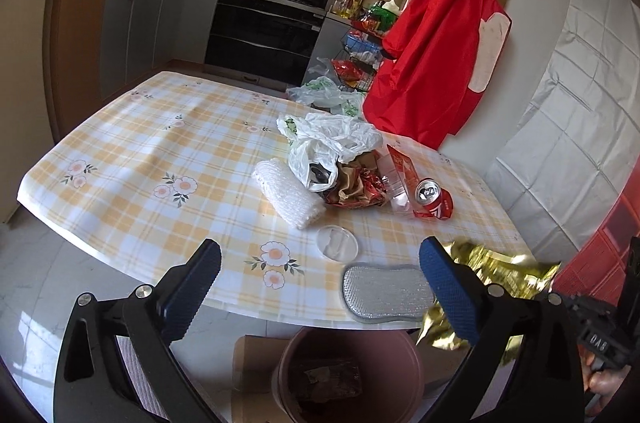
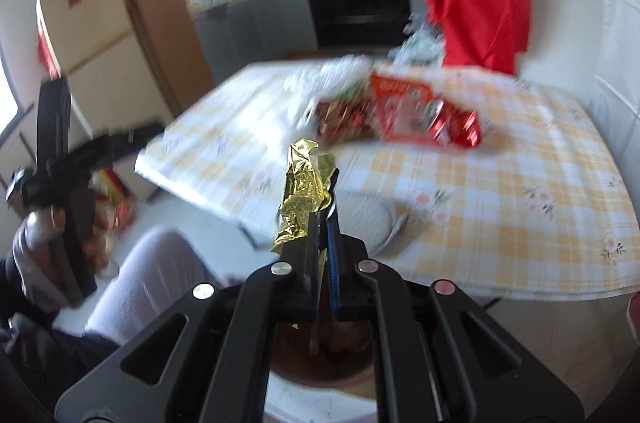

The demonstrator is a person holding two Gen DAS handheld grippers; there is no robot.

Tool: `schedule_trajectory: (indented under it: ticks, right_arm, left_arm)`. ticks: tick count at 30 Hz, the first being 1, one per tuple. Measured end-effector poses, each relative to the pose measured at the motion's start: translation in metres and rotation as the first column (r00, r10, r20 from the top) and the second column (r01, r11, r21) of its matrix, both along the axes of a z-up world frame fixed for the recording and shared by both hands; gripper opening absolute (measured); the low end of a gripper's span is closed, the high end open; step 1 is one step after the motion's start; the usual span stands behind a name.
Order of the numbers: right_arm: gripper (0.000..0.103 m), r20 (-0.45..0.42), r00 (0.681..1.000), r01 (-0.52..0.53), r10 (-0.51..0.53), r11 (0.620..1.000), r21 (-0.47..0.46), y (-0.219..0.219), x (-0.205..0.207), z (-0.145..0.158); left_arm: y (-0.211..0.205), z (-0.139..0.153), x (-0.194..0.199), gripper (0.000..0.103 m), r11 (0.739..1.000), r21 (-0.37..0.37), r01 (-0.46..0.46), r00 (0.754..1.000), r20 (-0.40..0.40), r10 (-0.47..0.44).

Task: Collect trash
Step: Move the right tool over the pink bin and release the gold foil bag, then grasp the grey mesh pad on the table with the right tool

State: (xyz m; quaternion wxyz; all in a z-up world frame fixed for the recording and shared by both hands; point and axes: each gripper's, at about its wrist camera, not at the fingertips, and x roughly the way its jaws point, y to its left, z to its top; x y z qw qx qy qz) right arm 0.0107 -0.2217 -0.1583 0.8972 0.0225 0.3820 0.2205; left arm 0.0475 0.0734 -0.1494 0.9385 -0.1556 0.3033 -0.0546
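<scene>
A crumpled gold foil wrapper [image 2: 305,191] is pinched between the closed fingers of the right tool [image 2: 325,211], sticking up past the fingertips. Directly below that tool stands a round pinkish-brown plastic bin [image 1: 404,347], on the floor at the near edge of the tabletop [image 1: 160,143], with dark scraps inside. The left tool [image 1: 320,283] hangs with its blue-padded fingers spread wide and holding nothing, the bin just under it. Ahead of it on the yellow-checked tabletop lie a silver mesh scrubbing pad [image 1: 384,291], a clear round plastic lid [image 1: 337,243], a white bubble-wrap roll [image 1: 288,195], a white plastic bag [image 1: 328,143] over brown and red wrappers, and a red soda can [image 1: 434,201].
</scene>
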Motion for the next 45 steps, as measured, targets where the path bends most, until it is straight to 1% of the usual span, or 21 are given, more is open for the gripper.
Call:
schedule_trajectory:
  ticks: [6,9,12,14,16,18,20,21,23,25,27,28,29,30,33,35,37,41,42,44,45]
  right_arm:
    - [0.008,-0.126,0.991,-0.040,0.036,0.999,-0.028,0.014,0.002,-0.027]
    - [0.008,-0.162,0.985,-0.059,0.054,0.998,-0.024,0.019,0.002,-0.035]
    - [0.014,-0.178,0.982,-0.073,0.068,0.997,-0.024,0.024,0.002,-0.040]
    - [0.024,-0.181,0.981,-0.073,0.069,0.997,-0.018,0.024,0.003,-0.040]
    - [0.032,-0.175,0.983,-0.064,0.062,0.998,-0.004,0.022,0.004,-0.039]
    - [0.035,-0.171,0.984,-0.050,0.049,0.999,-0.002,0.019,0.005,-0.037]
    - [0.049,-0.163,0.986,-0.031,0.029,1.000,-0.006,0.015,0.006,-0.036]
    - [0.052,-0.157,0.987,-0.017,0.015,1.000,-0.007,0.012,0.007,-0.036]
    - [0.063,-0.147,0.989,0.004,-0.005,1.000,-0.010,0.008,0.008,-0.035]
    - [0.071,-0.134,0.991,0.015,-0.019,0.999,-0.029,0.007,0.009,-0.035]
    - [0.072,-0.122,0.992,0.012,-0.019,0.998,-0.060,0.009,0.010,-0.037]
    - [0.075,-0.120,0.993,0.013,-0.021,0.997,-0.073,0.010,0.011,-0.038]
    - [0.080,-0.119,0.993,0.017,-0.027,0.996,-0.084,0.009,0.013,-0.040]
    - [0.081,-0.112,0.993,0.025,-0.035,0.996,-0.090,0.008,0.016,-0.042]
    - [0.082,-0.098,0.995,0.015,-0.027,0.992,-0.125,0.007,0.026,-0.049]
    - [0.082,-0.084,0.996,-0.018,0.004,0.986,-0.164,0.013,0.035,-0.054]
    - [0.082,-0.070,0.995,-0.085,0.072,0.975,-0.206,0.026,0.049,-0.062]
    - [0.082,-0.082,0.976,-0.217,0.202,0.921,-0.324,0.063,0.073,-0.084]
    - [0.082,-0.099,0.964,-0.267,0.248,0.896,-0.355,0.076,0.080,-0.093]
    - [0.082,-0.134,0.944,-0.331,0.303,0.854,-0.402,0.093,0.089,-0.106]
    - [0.082,-0.155,0.934,-0.358,0.323,0.824,-0.440,0.101,0.095,-0.115]
  left_arm:
    - [0.005,-0.004,0.003,0.097,1.000,-0.019,-0.018,1.000,-0.018,0.018]
    - [0.004,-0.007,0.004,0.097,1.000,-0.015,-0.018,0.999,-0.027,0.018]
    - [0.004,-0.008,0.004,0.097,1.000,-0.020,-0.018,0.999,-0.033,0.017]
    - [0.003,-0.009,0.005,0.097,1.000,-0.022,-0.011,0.999,-0.034,0.011]
    - [0.003,-0.010,0.005,0.097,0.999,-0.040,0.000,0.999,-0.042,-0.002]
    - [0.003,-0.010,0.005,0.097,0.999,-0.051,-0.006,0.999,-0.041,0.004]
    - [0.004,-0.010,0.004,0.097,0.998,-0.054,-0.011,0.999,-0.035,0.010]
    - [0.003,-0.011,0.003,0.097,0.998,-0.054,-0.012,0.999,-0.032,0.010]
    - [0.003,-0.012,0.003,0.097,0.999,-0.050,-0.014,1.000,-0.025,0.013]
    - [0.001,-0.012,0.003,0.097,0.999,-0.040,-0.014,1.000,-0.021,0.013]
    - [-0.001,-0.013,0.002,0.097,1.000,-0.022,-0.012,1.000,-0.013,0.012]
    - [-0.001,-0.013,0.002,0.097,1.000,-0.012,-0.012,1.000,-0.009,0.012]
    - [-0.002,-0.014,0.002,0.097,1.000,0.002,-0.013,1.000,-0.003,0.013]
    - [-0.002,-0.015,0.001,0.097,1.000,0.015,-0.011,1.000,0.003,0.011]
    - [-0.004,-0.022,0.000,0.097,0.998,0.065,-0.020,1.000,0.013,0.020]
    - [-0.004,-0.028,0.002,0.097,0.996,0.082,-0.018,1.000,0.006,0.017]
    - [-0.003,-0.035,0.005,0.097,0.996,0.085,-0.022,1.000,-0.010,0.022]
    - [0.000,-0.045,0.011,0.097,0.997,0.068,-0.026,0.999,-0.033,0.029]
    - [0.000,-0.046,0.012,0.097,0.997,0.068,-0.027,0.999,-0.036,0.029]
    - [0.001,-0.049,0.014,0.097,0.997,0.072,-0.026,0.999,-0.044,0.029]
    - [0.002,-0.051,0.014,0.097,0.997,0.072,-0.027,0.998,-0.049,0.030]
